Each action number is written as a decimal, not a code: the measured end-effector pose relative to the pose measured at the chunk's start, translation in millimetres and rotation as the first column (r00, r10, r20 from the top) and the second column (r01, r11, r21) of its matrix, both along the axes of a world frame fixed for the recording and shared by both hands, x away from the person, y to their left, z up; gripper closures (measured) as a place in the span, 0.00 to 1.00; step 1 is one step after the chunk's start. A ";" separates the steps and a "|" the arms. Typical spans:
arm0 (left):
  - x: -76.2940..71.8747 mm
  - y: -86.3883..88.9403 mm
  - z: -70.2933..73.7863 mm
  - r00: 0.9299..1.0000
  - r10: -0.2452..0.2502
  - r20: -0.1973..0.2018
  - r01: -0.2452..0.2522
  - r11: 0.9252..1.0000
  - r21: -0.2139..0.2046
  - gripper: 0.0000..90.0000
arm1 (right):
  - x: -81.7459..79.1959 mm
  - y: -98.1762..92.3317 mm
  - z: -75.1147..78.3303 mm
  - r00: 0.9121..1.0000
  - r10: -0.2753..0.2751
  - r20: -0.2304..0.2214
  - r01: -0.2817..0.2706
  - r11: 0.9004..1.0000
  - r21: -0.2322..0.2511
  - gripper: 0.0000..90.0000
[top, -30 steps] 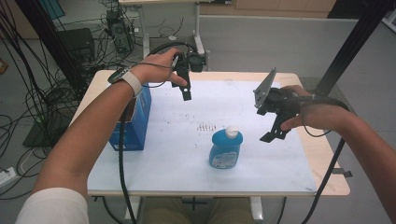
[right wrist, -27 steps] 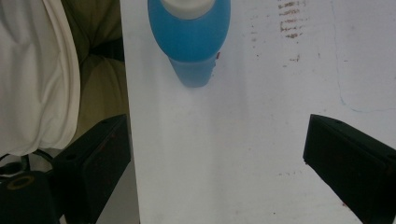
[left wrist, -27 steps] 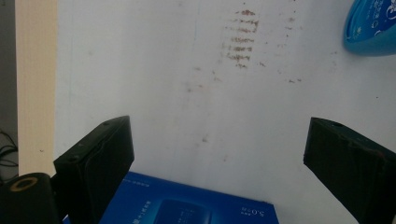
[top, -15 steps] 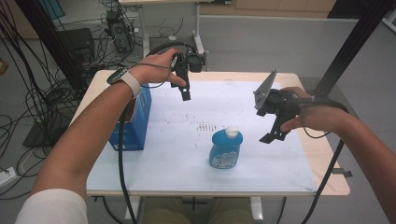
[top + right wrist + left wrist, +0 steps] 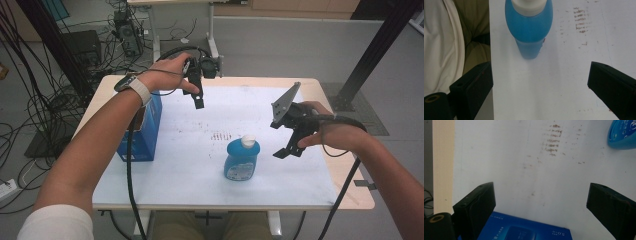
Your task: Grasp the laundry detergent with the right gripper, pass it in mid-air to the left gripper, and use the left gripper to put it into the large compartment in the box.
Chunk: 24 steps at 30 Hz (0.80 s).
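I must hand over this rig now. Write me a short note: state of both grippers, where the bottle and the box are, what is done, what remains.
Left gripper: open, empty, held above the far side of the white table, beyond the blue box.
Right gripper: open, empty, held just right of the blue bottle, jaws aimed at it.
Bottle: upright near the middle of the table, white cap on. Box: at the left edge.
Done: nothing is gripped yet.
Left: probably close the right gripper on the bottle; the box is untouched.

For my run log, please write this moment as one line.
left tool: open, above blue box | right tool: open, beside blue bottle | bottle: upright, untouched
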<state>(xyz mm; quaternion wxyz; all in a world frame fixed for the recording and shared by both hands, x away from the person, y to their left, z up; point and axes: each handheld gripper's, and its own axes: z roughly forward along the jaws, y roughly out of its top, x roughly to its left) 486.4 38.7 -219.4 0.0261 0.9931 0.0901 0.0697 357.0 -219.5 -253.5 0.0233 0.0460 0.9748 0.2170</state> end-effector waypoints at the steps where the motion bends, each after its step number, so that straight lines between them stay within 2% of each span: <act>1: 0.0 0.1 -0.5 1.000 0.000 0.001 0.000 1.000 -0.001 0.10 | -0.2 -0.4 -2.2 1.000 0.000 -0.001 0.000 1.000 0.010 0.07; 7: -0.8 -0.8 -1.8 1.000 -0.002 -0.004 0.002 1.000 0.002 0.10 | -0.9 -1.6 -12.8 1.000 0.005 -0.011 -0.005 0.999 0.036 0.07; 16: -1.7 -0.6 -2.9 1.000 -0.004 -0.006 0.004 1.000 0.001 0.10 | -0.7 -3.3 -20.7 1.000 0.015 -0.018 -0.014 0.997 0.077 0.08; 24: -3.1 0.6 -1.8 1.000 -0.003 0.000 0.003 1.000 -0.004 0.10 | 0.2 -4.1 -26.9 1.000 0.014 -0.006 -0.013 0.993 0.114 0.08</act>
